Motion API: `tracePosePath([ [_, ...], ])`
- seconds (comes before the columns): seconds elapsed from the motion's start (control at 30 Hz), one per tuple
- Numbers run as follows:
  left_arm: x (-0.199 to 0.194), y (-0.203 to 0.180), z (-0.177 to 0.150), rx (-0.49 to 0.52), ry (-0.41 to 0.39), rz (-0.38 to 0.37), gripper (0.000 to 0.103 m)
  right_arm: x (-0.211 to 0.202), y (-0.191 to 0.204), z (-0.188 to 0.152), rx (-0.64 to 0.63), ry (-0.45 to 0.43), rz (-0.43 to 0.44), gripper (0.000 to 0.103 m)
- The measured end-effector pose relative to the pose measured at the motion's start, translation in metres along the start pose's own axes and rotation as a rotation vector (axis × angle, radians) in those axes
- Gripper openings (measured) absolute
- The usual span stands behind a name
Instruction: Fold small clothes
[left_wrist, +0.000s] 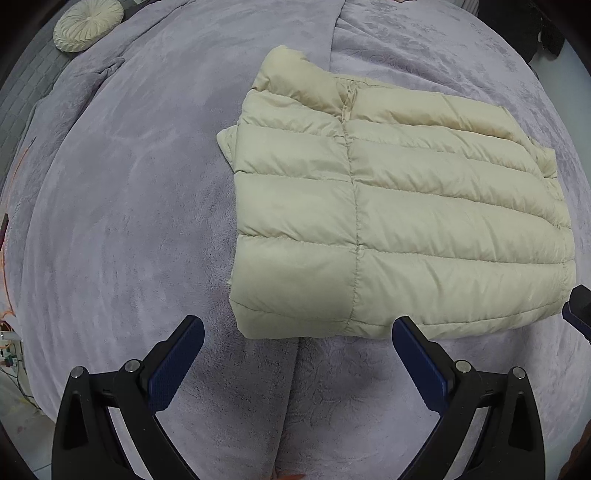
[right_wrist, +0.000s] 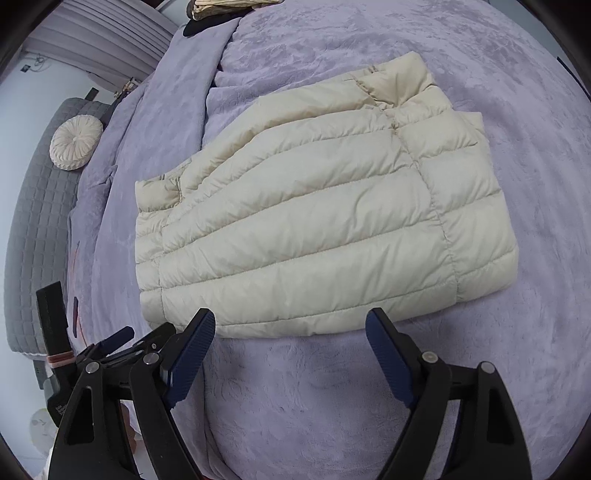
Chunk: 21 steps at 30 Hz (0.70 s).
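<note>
Cream quilted puffer jacket (left_wrist: 388, 221) lies folded flat – both hand-held grippers (left_wrist: 297, 334) (right_wrist: 290, 326) spread, empty

Home bedroom. Bed (left_wrist: 129, 221) with a plush lavender blanket (right_wrist: 332, 387) over it, grey quilted mattress cover (right_wrist: 40, 229) showing at the edge, round pleated cream cushion (right_wrist: 75, 142) sitting on that. Pleated curtains (right_wrist: 107, 40) and a white wall behind. Domestic, not lab.
</note>
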<state>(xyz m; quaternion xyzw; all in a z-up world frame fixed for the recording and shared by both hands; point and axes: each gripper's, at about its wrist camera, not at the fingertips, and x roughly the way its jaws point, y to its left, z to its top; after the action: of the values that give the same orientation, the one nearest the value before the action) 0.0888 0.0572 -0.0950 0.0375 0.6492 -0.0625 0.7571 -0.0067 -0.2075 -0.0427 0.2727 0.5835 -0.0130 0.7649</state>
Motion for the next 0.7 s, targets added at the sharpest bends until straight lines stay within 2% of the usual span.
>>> tracePosePath([
  [0.1,0.006,0.004,0.004,-0.018,0.007,0.005,0.102,0.001,0.001,0.006,-0.007,-0.005,0.000,0.086],
  [0.17,0.008,0.007,0.004,-0.022,0.011,-0.018,0.102,0.002,0.002,0.010,-0.019,-0.008,-0.003,0.084],
  [0.2,0.008,0.009,0.005,-0.028,0.007,-0.028,0.102,0.003,0.003,0.011,-0.024,-0.009,-0.003,0.080],
  [0.27,0.008,0.016,0.006,-0.047,-0.004,-0.070,0.102,0.005,0.005,0.014,-0.031,-0.005,-0.004,0.060],
  [0.3,0.008,0.022,0.007,-0.063,-0.007,-0.101,0.102,0.005,0.005,0.016,-0.032,-0.004,0.001,0.056],
  [0.57,0.027,0.077,0.013,-0.221,0.006,-0.265,0.102,0.020,0.014,0.028,-0.066,0.007,0.027,0.055],
  [0.63,0.035,0.082,0.010,-0.242,0.013,-0.310,0.102,0.028,0.017,0.032,-0.079,0.007,0.038,0.046],
  [0.67,0.038,0.082,0.009,-0.248,0.018,-0.338,0.102,0.034,0.019,0.034,-0.082,0.010,0.039,0.033],
  [0.7,0.041,0.082,0.008,-0.252,0.024,-0.366,0.102,0.040,0.020,0.036,-0.083,0.014,0.038,0.031],
])
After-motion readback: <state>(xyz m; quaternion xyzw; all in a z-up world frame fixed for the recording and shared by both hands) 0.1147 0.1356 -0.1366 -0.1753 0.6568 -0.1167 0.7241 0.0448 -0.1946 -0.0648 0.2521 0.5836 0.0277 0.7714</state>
